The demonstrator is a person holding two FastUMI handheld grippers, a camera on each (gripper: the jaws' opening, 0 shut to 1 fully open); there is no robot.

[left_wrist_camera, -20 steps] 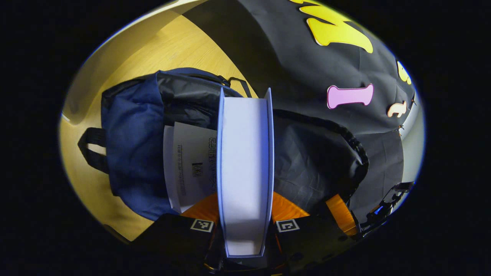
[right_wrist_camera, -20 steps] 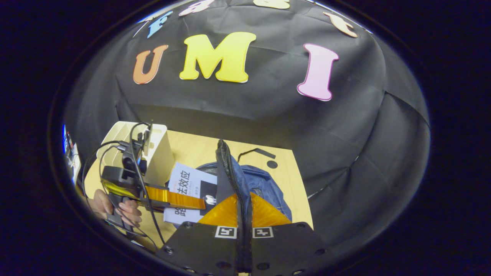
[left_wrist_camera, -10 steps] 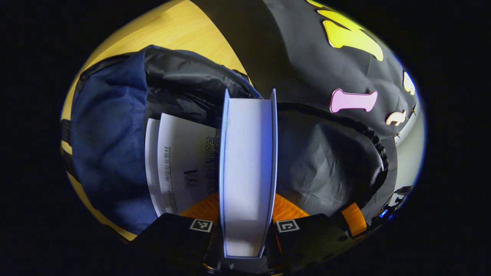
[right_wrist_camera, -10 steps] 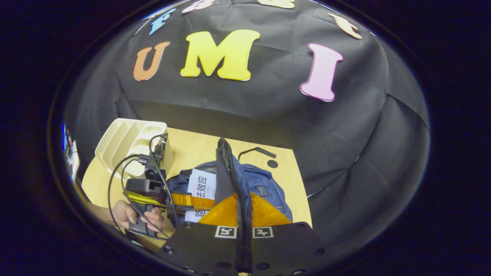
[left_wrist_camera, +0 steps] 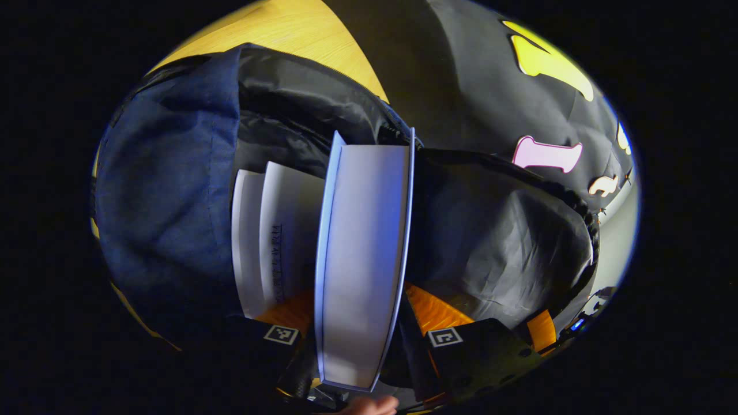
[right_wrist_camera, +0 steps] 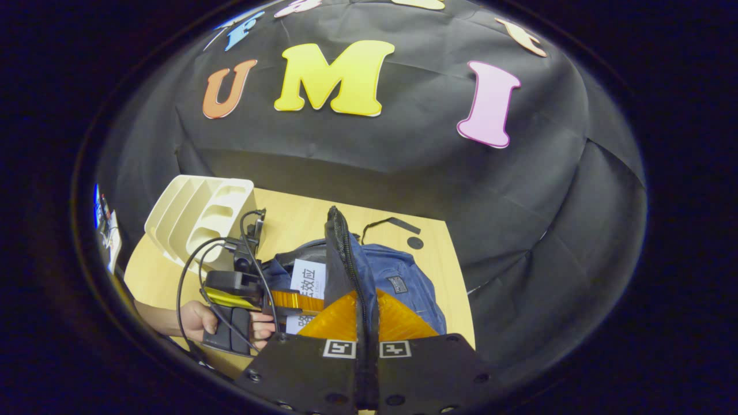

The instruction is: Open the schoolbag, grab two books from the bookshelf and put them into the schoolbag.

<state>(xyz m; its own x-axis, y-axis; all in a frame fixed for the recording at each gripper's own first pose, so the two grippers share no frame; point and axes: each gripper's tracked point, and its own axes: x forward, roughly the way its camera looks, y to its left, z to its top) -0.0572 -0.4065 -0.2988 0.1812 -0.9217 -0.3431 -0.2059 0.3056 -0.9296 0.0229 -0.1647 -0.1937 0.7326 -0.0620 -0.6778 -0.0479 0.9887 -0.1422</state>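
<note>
The dark blue schoolbag (left_wrist_camera: 167,202) lies open on the table, black lining showing. A thick book (left_wrist_camera: 363,253) stands page edge toward me between the fingers of my left gripper (left_wrist_camera: 360,302), inside the bag's mouth. It leans left, and a dark gap separates it from the right finger (left_wrist_camera: 429,308). A white book (left_wrist_camera: 277,236) lies inside the bag to its left. My right gripper (right_wrist_camera: 366,302) is shut on the bag's zipper edge (right_wrist_camera: 343,253) and holds the flap up. In the right gripper view, the left gripper (right_wrist_camera: 288,300) reaches into the schoolbag (right_wrist_camera: 398,276) beside the book (right_wrist_camera: 308,276).
A cream bookshelf rack (right_wrist_camera: 196,219) stands at the table's far left. The wooden table (right_wrist_camera: 300,213) ends at the black cloth wall. A loose black strap (right_wrist_camera: 392,222) lies behind the bag. A hand (right_wrist_camera: 199,320) holds the left gripper's handle.
The left gripper has gone deeper into the bag with the thick book. Its fingers have spread apart and the book now leans. The right gripper keeps the flap up.
</note>
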